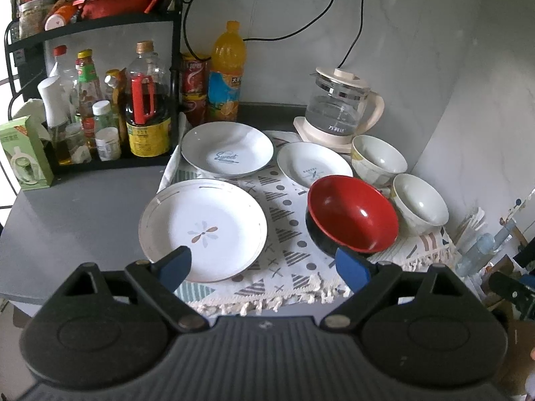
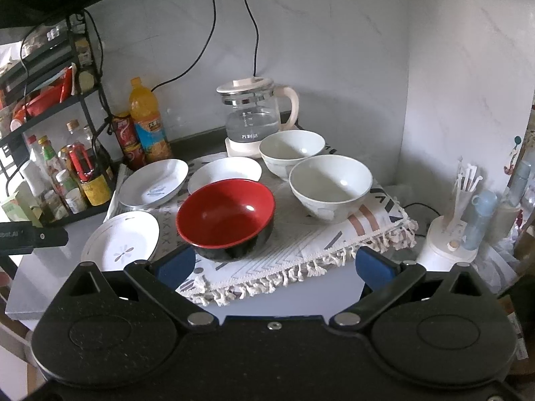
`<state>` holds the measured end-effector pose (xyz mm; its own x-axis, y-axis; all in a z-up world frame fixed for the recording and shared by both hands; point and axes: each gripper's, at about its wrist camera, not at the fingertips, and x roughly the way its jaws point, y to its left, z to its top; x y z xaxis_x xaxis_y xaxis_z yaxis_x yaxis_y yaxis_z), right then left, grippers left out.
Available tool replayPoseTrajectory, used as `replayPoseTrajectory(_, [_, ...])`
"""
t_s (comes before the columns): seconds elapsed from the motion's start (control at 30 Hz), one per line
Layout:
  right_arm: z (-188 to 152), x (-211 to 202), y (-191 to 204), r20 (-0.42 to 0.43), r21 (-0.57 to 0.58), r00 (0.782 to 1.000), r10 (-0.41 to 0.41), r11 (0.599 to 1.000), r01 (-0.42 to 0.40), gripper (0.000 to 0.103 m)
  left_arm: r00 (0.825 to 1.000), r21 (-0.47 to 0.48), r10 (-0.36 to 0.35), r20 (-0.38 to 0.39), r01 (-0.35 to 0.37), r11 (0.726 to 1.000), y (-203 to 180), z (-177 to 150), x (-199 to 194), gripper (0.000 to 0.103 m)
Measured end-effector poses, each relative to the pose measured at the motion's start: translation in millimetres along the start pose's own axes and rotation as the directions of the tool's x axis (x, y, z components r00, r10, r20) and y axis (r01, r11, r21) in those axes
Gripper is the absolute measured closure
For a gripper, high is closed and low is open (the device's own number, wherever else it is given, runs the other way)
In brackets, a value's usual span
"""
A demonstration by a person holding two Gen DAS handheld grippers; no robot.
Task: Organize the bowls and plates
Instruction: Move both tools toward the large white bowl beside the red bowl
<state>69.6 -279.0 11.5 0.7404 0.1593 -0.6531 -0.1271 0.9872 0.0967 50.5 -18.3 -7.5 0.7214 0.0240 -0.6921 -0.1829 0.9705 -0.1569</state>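
Just beyond right gripper (image 2: 274,267) wide jaws, red bowl (image 2: 225,215), untouched

My view: near rim of flower plate (image 1: 200,230) hidden behind left finger; shelf rack (image 1: 90,30) cut by edge; small-plate print (image 1: 312,172) too small to read.

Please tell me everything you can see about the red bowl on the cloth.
The red bowl is glossy red inside and black outside; it looks like lacquer or plastic. It is empty, upright and round, with a light spot shining inside. It stands on the patterned cloth, near the fringed front edge. A small white plate lies just behind it, overlapped in both views, so contact is unclear. Two white bowls are to its right and a flower plate to its left. No tool touches it.
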Motion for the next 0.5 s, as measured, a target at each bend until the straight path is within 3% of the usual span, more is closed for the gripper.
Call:
replayPoseTrajectory(0.23, [13.2, 23.6, -15.1, 0.001, -0.007, 1.0, -0.028, 1.0, 0.028, 0.0, 1.0, -0.003, -0.025, -0.004, 0.025, 1.0, -18.4, 18.3, 26.3, 0.011])
replayPoseTrajectory(0.5, [27.8, 52.5, -40.9, -0.009, 0.002, 1.0, 0.001, 1.0, -0.001, 0.0, 0.998, -0.041, -0.053, -0.023, 0.052, 0.998, -39.2, 38.6, 61.0, 0.012])
